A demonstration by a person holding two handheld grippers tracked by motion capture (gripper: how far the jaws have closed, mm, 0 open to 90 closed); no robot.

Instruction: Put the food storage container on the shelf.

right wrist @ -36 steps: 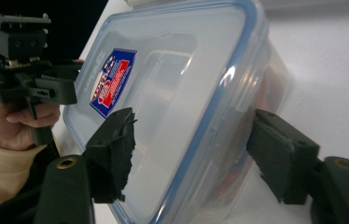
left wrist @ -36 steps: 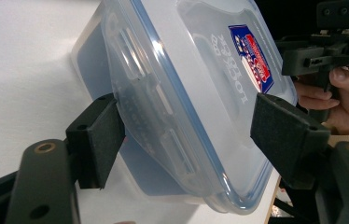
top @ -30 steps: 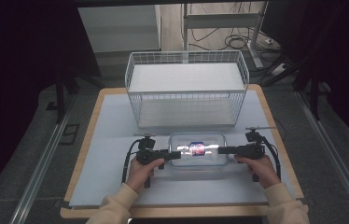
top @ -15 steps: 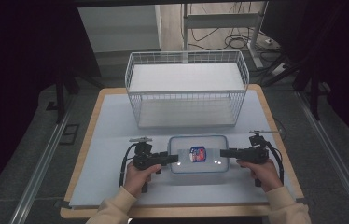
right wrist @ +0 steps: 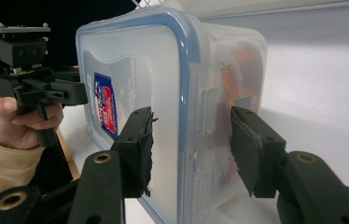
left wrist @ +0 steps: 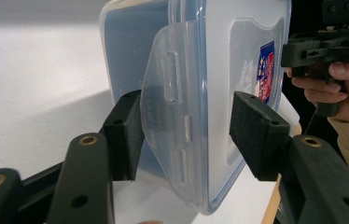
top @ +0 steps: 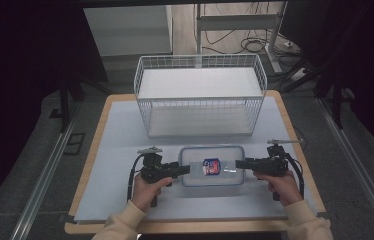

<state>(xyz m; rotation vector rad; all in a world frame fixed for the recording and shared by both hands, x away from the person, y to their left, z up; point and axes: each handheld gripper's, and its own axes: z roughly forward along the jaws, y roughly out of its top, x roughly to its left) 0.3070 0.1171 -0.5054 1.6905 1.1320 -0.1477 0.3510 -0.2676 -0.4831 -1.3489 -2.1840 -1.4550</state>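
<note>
Now, from the high view, a clear plastic container (top: 212, 171) with a blue-rimmed lid lies flat on the near part of the bench (top: 105, 165), in front of a white wire basket (top: 200, 102). The left tool (top: 184, 170) meets its left end and the right tool (top: 239, 164) its right end.

In the left gripper view, the left tool (left wrist: 185, 135) has just been closing and now stands narrow around the container's side latch flap (left wrist: 168, 126); one pad touches it, the other seems just beside.

In the right gripper view, the right tool (right wrist: 191, 144) straddles the opposite edge of the container (right wrist: 163, 93), half open, its pads (right wrist: 249, 144) near but apart.

I judge the step is gripping both ends. Next, the right tool should clamp firmly before any lift towards the basket.
</note>
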